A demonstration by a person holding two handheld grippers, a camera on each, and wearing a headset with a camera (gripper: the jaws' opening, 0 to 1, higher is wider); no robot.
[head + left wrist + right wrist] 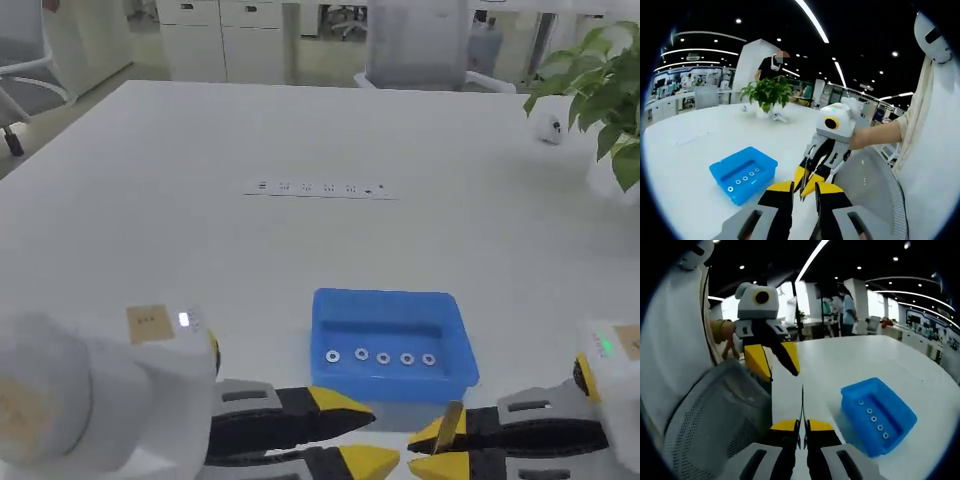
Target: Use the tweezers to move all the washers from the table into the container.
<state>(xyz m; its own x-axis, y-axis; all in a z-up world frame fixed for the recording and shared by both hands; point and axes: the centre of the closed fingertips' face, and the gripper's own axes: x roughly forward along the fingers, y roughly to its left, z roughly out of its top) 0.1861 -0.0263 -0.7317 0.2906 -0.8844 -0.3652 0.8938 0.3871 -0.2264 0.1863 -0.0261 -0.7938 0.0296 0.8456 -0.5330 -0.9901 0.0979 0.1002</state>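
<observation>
A blue container (390, 335) sits on the white table (200, 250) near its front edge, with several silver washers (383, 357) in a row on its floor. My right gripper (440, 448) is at the bottom right, shut on thin tweezers (449, 424) that point toward the container. In its own view the tweezers (802, 405) run straight out from the shut jaws, and the container (879, 415) lies to the right. My left gripper (365, 435) stands open at the bottom left, holding nothing. From its view the container (742, 172) is to the left and the right gripper (806, 180) is close ahead.
A white power strip (318, 188) lies mid-table. A potted plant (600, 90) and a small white object (548, 128) stand at the far right. A grey mesh chair (715, 415) is close by the table edge. People stand in the background (772, 65).
</observation>
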